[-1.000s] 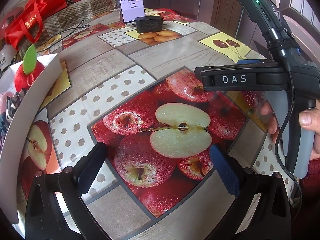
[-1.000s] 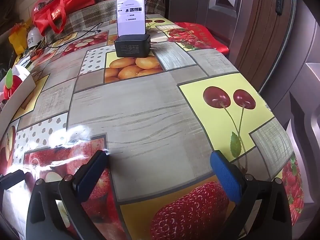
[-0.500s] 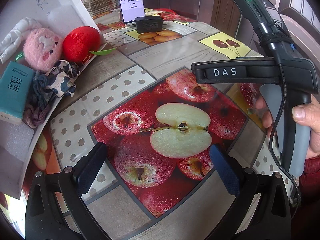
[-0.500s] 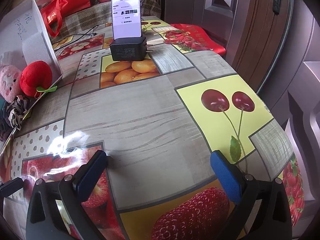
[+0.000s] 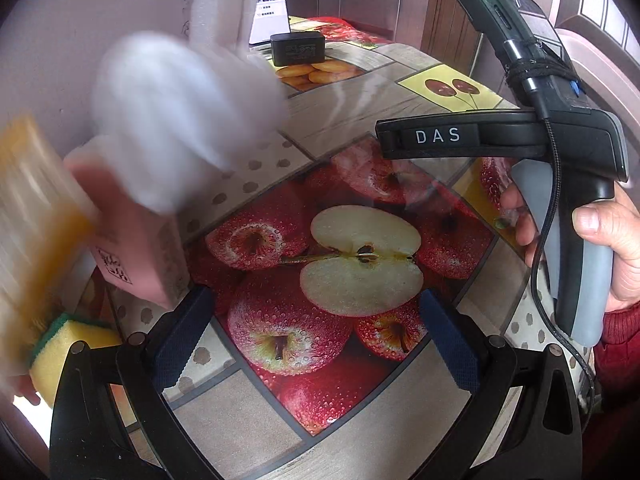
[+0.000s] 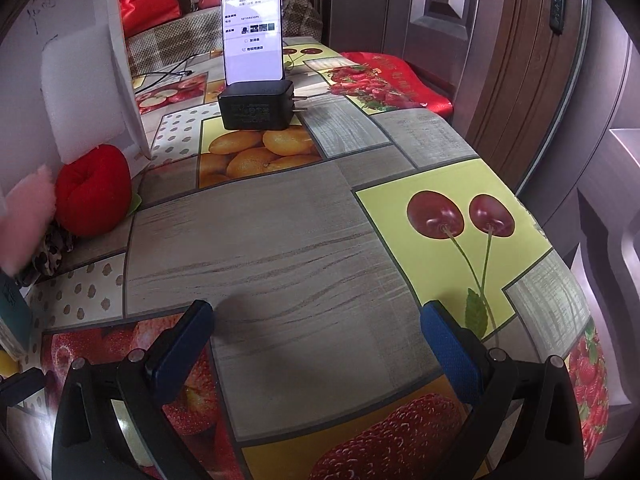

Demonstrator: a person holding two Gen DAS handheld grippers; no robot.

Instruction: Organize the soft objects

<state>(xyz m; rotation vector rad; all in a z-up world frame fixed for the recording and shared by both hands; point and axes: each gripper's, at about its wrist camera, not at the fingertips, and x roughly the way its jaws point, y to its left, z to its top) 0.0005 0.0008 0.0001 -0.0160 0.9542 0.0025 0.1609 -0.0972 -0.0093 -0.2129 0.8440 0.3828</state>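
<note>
A white box (image 5: 80, 20) stands tipped on its side at the table's left, and soft objects tumble out of it in a blur. In the left wrist view I see a white fluffy thing (image 5: 180, 120), a pink packet (image 5: 136, 248), a yellow blurred item (image 5: 36, 200) and a yellow-green sponge (image 5: 60, 348). The right wrist view shows a red plush apple (image 6: 94, 190), a pink plush (image 6: 24, 220), a spotted scrunchie (image 6: 52, 248) and a teal tissue pack (image 6: 14, 308). My left gripper (image 5: 316, 336) is open and empty. My right gripper (image 6: 316, 340) is open and empty too.
A phone (image 6: 252, 32) leans on a black charger (image 6: 256, 106) at the far middle of the fruit-print tablecloth (image 6: 280, 240). A red bag (image 6: 396, 80) lies at the far right edge beside a wooden door. A hand (image 5: 608, 240) holds the right gripper's handle.
The white box has tipped further over and nearer. Its soft objects now spill toward the left gripper, blurred by motion. Both grippers stay open and almost still.
</note>
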